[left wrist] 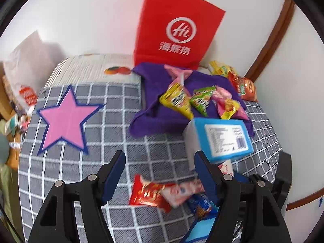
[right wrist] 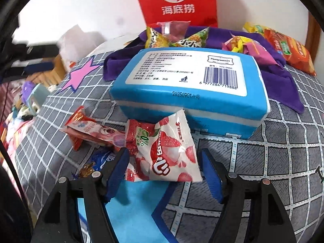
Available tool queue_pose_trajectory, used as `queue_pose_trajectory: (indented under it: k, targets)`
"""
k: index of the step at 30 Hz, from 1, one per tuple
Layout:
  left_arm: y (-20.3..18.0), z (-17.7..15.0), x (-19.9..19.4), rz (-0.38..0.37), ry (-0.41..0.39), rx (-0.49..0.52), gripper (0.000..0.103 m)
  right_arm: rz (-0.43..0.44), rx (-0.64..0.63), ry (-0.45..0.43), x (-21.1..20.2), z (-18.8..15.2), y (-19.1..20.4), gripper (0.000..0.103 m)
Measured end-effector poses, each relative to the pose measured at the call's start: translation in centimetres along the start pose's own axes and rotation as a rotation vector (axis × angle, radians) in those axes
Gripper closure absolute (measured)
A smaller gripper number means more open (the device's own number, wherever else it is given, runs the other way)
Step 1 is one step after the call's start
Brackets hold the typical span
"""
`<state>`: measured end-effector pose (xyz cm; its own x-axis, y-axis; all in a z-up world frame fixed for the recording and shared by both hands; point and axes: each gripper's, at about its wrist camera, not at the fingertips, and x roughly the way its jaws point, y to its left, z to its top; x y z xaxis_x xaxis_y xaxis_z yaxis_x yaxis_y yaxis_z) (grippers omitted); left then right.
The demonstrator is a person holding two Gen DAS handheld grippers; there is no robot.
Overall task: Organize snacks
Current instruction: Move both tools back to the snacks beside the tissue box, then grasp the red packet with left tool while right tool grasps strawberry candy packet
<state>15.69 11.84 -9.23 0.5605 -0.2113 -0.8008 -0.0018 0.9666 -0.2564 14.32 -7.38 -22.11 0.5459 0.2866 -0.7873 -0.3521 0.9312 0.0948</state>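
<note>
A blue paper shape (right wrist: 129, 200) lies under my right claw (right wrist: 164, 168), whose wide-open jaws flank the lychee packet (right wrist: 166, 154) without gripping it. I judge closing comes next. My left claw (left wrist: 160, 174) hangs open, empty. Beyond: tissue pack (right wrist: 188, 89), purple cloth (right wrist: 279, 81).

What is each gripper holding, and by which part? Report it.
Left gripper: nothing; its jaws stand open above the bedspread. Right gripper: nothing clamped; the lychee packet sits between its open jaws, contact with its side edges unclear.
</note>
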Motion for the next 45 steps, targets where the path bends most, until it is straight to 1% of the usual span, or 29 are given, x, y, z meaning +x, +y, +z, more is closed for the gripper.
queue_pose_trajectory:
  k: [3, 6, 8, 9, 12, 15, 16, 17, 18, 21, 24, 29, 32, 33, 35, 37, 39, 41, 42, 43, 45]
  targets:
    - [0.7, -1.2, 0.0, -0.008, 0.011, -0.018, 0.035, -0.016, 0.01, -0.006, 0.3, 0.4, 0.2, 0.025]
    - [0.9, -2.1, -0.1, -0.009, 0.015, -0.016, 0.035, -0.054, -0.037, -0.009, 0.7, 0.3, 1.1, 0.026]
    - [0.9, -2.7, -0.1, -0.006, 0.02, -0.015, 0.035, -0.049, -0.05, -0.021, 0.7, 0.2, 1.4, 0.042]
    - [0.9, -3.0, 0.0, -0.003, 0.022, -0.016, 0.035, -0.037, -0.047, -0.026, 0.5, 0.1, 1.5, 0.058]
    - [0.9, -3.7, 0.3, 0.011, 0.031, -0.017, 0.035, -0.027, -0.034, -0.04, -0.1, -0.2, 1.3, 0.068]
    - [1.1, -4.5, 0.8, 0.034, 0.042, -0.014, 0.035, -0.021, -0.008, -0.051, -1.1, -0.7, 0.8, 0.071]
    - [1.1, -4.8, 1.0, 0.041, 0.047, -0.012, 0.035, -0.018, 0.0, -0.064, -1.6, -1.0, 0.5, 0.074]
    - [1.1, -5.0, 1.2, 0.042, 0.05, -0.008, 0.035, -0.017, 0.008, -0.072, -2.1, -1.2, 0.2, 0.074]
    - [1.1, -5.3, 1.6, 0.042, 0.061, 0.0, 0.035, -0.019, 0.017, -0.08, -2.7, -1.4, -0.1, 0.077]
    - [1.0, -5.9, 2.7, 0.053, 0.083, 0.02, 0.035, -0.039, 0.04, -0.095, -3.9, -1.9, -1.0, 0.077]
    - [0.7, -6.4, 3.8, 0.059, 0.101, 0.041, 0.035, -0.058, 0.065, -0.09, -4.5, -2.6, -2.3, 0.077]
    - [-0.1, -6.9, 5.4, 0.05, 0.109, 0.09, 0.035, -0.019, 0.119, -0.072, -4.5, -3.4, -3.8, 0.076]
    - [-0.6, -7.2, 6.4, 0.07, 0.12, 0.115, 0.035, -0.005, 0.133, -0.062, -4.3, -3.5, -4.2, 0.071]
    - [-0.9, -7.4, 6.8, 0.075, 0.129, 0.128, 0.033, 0.001, 0.138, -0.056, -4.1, -3.5, -4.3, 0.07]
    - [-1.6, -7.7, 7.0, 0.092, 0.116, 0.163, 0.027, 0.016, 0.149, -0.044, -3.7, -3.4, -4.3, 0.068]
    - [-2.0, -7.9, 7.3, 0.118, 0.113, 0.192, 0.025, 0.027, 0.153, -0.041, -3.3, -3.4, -4.3, 0.061]
    - [-2.4, -8.0, 7.6, 0.142, 0.108, 0.217, 0.025, 0.023, 0.14, -0.053, -3.1, -3.4, -3.9, 0.057]
    - [-2.6, -8.1, 7.6, 0.148, 0.097, 0.229, 0.025, -0.004, 0.116, -0.063, -2.9, -3.3, -3.3, 0.056]
    - [-2.7, -8.0, 7.7, 0.146, 0.094, 0.228, 0.027, -0.024, 0.101, -0.068, -2.8, -3.3, -3.0, 0.057]
    - [-2.7, -8.0, 7.6, 0.148, 0.083, 0.229, 0.031, -0.035, 0.091, -0.072, -2.7, -3.3, -2.8, 0.063]
    - [-2.5, -7.7, 7.5, 0.15, 0.072, 0.222, 0.047, -0.037, 0.082, -0.081, -2.8, -3.4, -2.7, 0.066]
